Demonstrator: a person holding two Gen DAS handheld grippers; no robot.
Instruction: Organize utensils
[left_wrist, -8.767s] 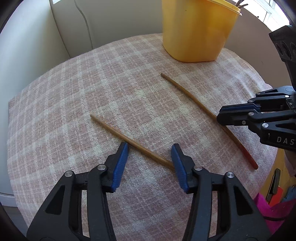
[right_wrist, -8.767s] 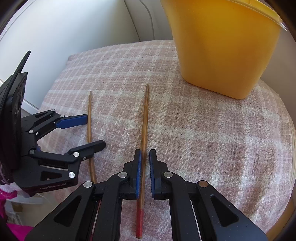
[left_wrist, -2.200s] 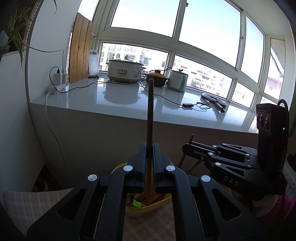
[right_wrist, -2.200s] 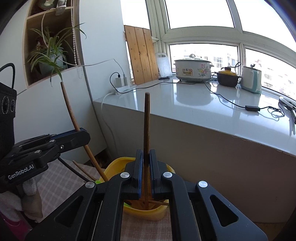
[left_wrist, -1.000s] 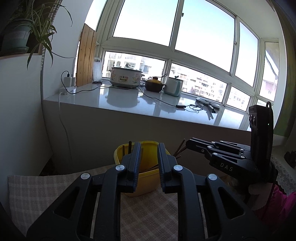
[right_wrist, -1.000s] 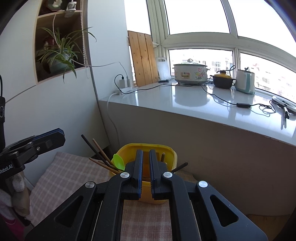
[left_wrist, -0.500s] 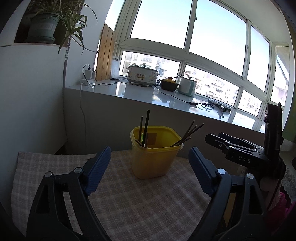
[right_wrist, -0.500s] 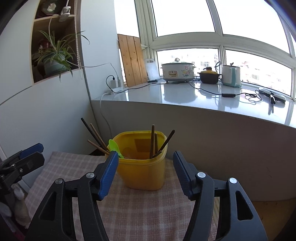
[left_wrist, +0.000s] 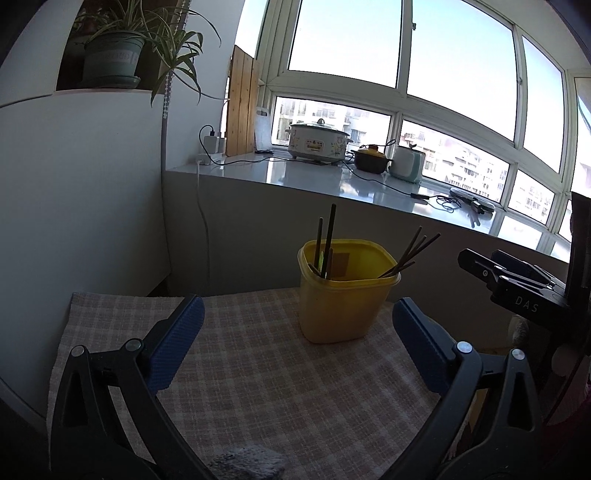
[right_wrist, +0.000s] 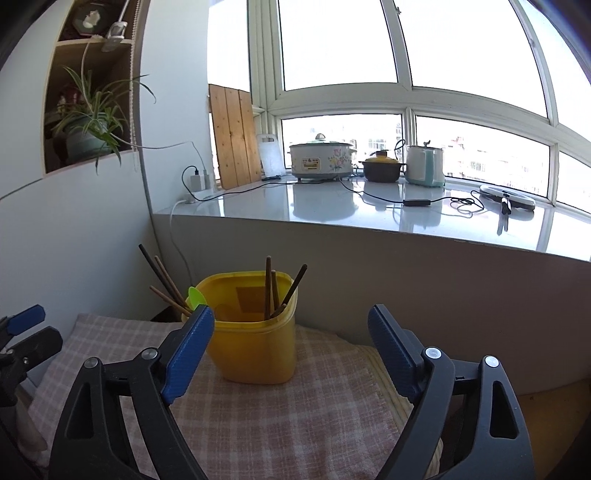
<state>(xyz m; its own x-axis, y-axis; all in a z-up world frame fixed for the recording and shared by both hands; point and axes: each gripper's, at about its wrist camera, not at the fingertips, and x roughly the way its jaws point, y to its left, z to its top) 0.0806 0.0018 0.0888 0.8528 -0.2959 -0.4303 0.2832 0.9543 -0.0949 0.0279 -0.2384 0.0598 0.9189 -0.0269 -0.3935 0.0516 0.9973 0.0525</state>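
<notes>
Sunlit window nook, checked cloth (left_wrist: 280, 373) on table: chopsticks (right_wrist: 267, 291) stand in yellow tub (right_wrist: 251, 350), left hand-held gripper (left_wrist: 295, 343) and right hand-held gripper (right_wrist: 291, 350) both opening, nothing between jaws; risk: a careless swing nearby topples the light tub.

Chopsticks (right_wrist: 268, 288) stand in the tub (right_wrist: 255, 350) on the cloth (right_wrist: 314, 413).
</notes>
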